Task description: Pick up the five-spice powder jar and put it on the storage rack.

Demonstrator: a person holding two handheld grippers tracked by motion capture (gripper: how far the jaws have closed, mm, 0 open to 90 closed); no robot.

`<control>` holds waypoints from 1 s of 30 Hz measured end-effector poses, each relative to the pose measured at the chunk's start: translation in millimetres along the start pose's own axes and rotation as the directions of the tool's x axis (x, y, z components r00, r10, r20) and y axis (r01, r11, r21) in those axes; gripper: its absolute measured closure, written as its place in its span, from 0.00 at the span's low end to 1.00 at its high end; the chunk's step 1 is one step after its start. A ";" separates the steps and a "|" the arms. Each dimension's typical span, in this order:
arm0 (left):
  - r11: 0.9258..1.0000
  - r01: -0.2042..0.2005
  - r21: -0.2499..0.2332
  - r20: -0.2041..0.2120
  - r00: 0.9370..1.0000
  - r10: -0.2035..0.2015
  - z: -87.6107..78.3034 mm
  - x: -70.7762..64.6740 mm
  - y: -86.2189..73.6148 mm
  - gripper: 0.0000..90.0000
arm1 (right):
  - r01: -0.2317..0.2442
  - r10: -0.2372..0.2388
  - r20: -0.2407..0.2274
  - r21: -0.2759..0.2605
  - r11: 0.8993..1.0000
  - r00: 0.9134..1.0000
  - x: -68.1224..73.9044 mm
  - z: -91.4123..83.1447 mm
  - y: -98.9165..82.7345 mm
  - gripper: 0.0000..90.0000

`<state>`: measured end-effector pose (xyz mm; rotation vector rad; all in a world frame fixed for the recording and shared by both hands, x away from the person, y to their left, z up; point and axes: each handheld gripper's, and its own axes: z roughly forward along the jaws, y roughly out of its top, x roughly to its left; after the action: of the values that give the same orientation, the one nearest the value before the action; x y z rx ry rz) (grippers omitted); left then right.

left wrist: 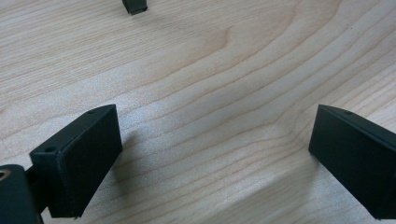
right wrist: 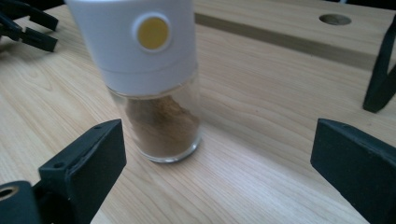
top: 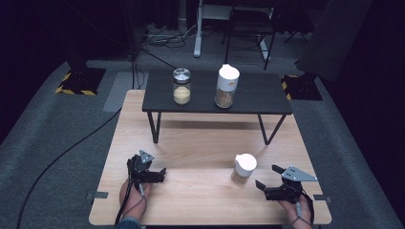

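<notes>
A small glass jar (top: 243,168) with a white cap and brown powder stands on the wooden table (top: 200,200), right of the middle. My right gripper (top: 268,176) is open just to its right, pointing at it. In the right gripper view the jar (right wrist: 156,79) stands upright a little ahead of the wide-apart jaws, left of centre, touching neither; a yellow dot marks its cap. My left gripper (top: 161,174) rests open near the front left, held by a hand. Bare wood lies between its jaws in the left gripper view (left wrist: 212,130).
A low black shelf (top: 258,98) stands across the back of the table, carrying a metal-lidded jar (top: 181,86) of yellow grains and a taller white-capped jar (top: 227,86). One shelf leg (right wrist: 380,79) rises at the right. A small black tip (left wrist: 135,5) shows far ahead.
</notes>
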<state>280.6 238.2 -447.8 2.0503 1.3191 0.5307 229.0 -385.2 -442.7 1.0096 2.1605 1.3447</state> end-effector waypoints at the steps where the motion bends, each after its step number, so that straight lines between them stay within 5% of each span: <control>1: 1.000 0.001 -0.001 0.000 1.000 -0.001 0.0 0.0 -0.1 0.03 | 0.003 -0.003 -0.003 -0.005 1.000 1.000 1.2 0.2 0.1 0.04; 30: 1.000 0.006 0.003 -0.003 1.000 -0.006 0.0 -0.8 0.6 0.02 | 0.061 -0.063 -0.045 -0.029 0.998 0.997 23.0 42.6 10.5 0.13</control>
<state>280.7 237.4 -447.4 2.0488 1.3281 0.5300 245.7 -339.5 -451.9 0.9024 2.1818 1.3775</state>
